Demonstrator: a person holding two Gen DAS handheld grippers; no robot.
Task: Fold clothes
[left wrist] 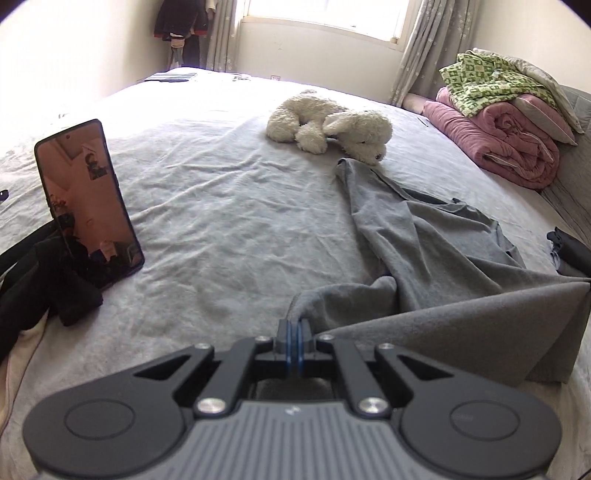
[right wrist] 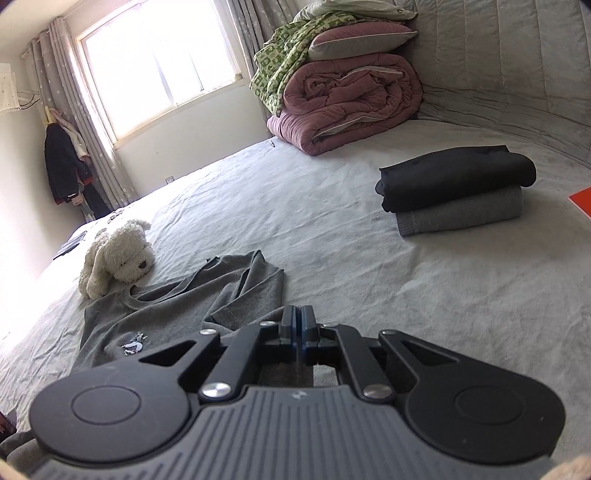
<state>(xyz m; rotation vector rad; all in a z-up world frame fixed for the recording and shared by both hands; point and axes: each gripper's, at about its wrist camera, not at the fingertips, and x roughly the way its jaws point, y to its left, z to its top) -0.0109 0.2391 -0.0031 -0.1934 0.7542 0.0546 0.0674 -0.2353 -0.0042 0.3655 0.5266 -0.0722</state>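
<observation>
Left wrist view: looking low across the bed (left wrist: 207, 206), facing the window (left wrist: 321, 14) | right wrist view: facing the headboard (right wrist: 498, 74) | both sharing the stuffed dog (left wrist: 328, 123).

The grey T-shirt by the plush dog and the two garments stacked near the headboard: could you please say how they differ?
The grey T-shirt lies unfolded and rumpled, one edge raised; the stacked garments are folded into neat rectangles. The T-shirt touches the plush dog; the stack sits apart. The T-shirt is all grey; the stack is black over grey. Both rest on the bed sheet.
</observation>
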